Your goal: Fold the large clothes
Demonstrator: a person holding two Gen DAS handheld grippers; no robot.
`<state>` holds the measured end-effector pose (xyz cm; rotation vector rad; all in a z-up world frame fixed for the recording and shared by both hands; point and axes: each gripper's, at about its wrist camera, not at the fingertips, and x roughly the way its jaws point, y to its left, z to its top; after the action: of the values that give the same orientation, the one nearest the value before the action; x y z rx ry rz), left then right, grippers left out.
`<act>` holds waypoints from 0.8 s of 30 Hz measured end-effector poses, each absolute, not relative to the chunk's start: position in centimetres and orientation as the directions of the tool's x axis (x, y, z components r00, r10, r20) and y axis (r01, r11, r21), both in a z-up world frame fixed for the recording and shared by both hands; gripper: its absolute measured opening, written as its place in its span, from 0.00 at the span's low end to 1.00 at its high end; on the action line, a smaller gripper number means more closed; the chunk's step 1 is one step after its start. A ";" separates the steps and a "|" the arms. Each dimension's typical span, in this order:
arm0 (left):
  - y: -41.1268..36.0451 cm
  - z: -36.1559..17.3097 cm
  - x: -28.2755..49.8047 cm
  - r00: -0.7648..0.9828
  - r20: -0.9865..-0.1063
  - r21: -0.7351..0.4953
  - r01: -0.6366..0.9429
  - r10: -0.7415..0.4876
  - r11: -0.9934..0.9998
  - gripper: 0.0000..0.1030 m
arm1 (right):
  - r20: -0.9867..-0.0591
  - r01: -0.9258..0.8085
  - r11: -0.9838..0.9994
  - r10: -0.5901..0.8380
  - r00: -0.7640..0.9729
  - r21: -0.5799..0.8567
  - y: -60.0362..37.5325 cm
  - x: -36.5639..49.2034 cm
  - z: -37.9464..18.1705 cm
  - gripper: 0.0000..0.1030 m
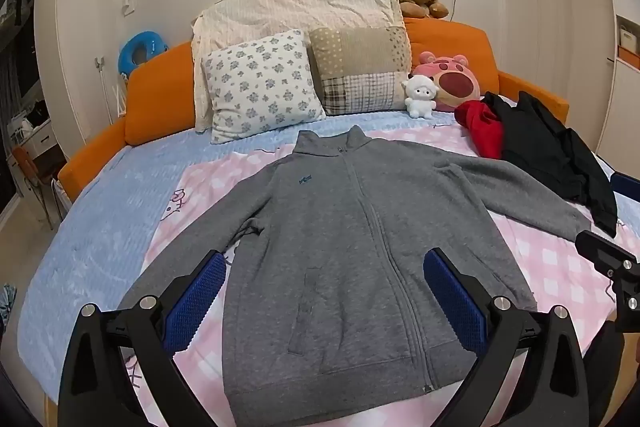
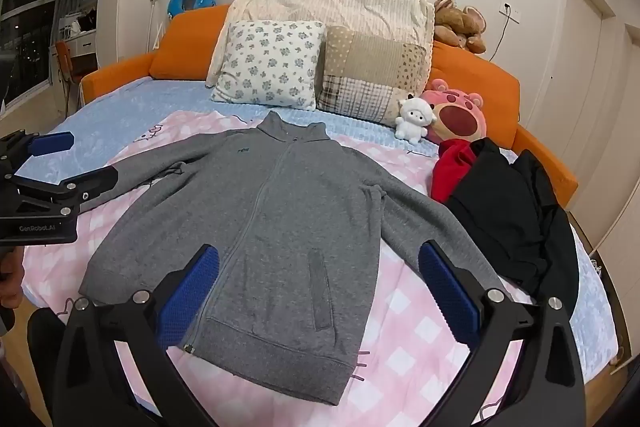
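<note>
A grey zip-up jacket [image 1: 332, 247] [image 2: 280, 219] lies flat and face up on the pink checked sheet [image 1: 552, 267] [image 2: 404, 311], collar toward the pillows and both sleeves spread outward. My left gripper [image 1: 324, 263] hovers open above the jacket's lower half, its blue pads [image 1: 196, 307] wide apart and empty. My right gripper [image 2: 320, 259] is also open and empty, held over the jacket's hem and right pocket. The right gripper's black tip shows at the right edge of the left wrist view, and the left gripper [image 2: 72, 163] appears at the left edge of the right wrist view.
A black garment [image 1: 560, 155] [image 2: 516, 211] and a red one [image 1: 484, 127] [image 2: 452, 167] are piled at the right. Pillows [image 1: 260, 83] [image 2: 272, 63], a white plush [image 1: 420, 99] and a pink plush [image 2: 456, 115] sit against the orange headboard [image 1: 160, 95].
</note>
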<state>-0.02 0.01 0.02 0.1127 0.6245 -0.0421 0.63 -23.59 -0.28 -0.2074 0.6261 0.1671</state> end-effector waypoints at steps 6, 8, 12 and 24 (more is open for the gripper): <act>-0.3 0.4 -0.2 0.816 -0.578 0.112 0.080 0.000 0.990 0.97 | -0.600 -0.229 0.963 0.101 0.794 -0.140 -23.3 0.6 -0.4 0.96; -0.3 0.5 -0.1 0.815 -0.579 0.110 0.085 -0.006 0.990 0.97 | -0.602 -0.232 0.962 0.100 0.793 -0.146 -23.1 0.5 -0.3 0.96; -0.9 0.6 -0.7 0.825 -0.565 0.118 0.067 0.011 0.991 0.97 | -0.598 -0.228 0.963 0.098 0.795 -0.146 -23.4 1.0 -0.6 0.96; -0.4 0.3 0.1 0.818 -0.575 0.090 0.071 -0.006 0.993 0.97 | -0.602 -0.221 0.967 0.103 0.792 -0.125 -23.8 1.0 -1.2 0.96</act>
<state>0.08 -0.43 0.33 0.1096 0.6116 -0.0410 0.99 -23.85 -1.20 -0.1933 0.6337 0.1756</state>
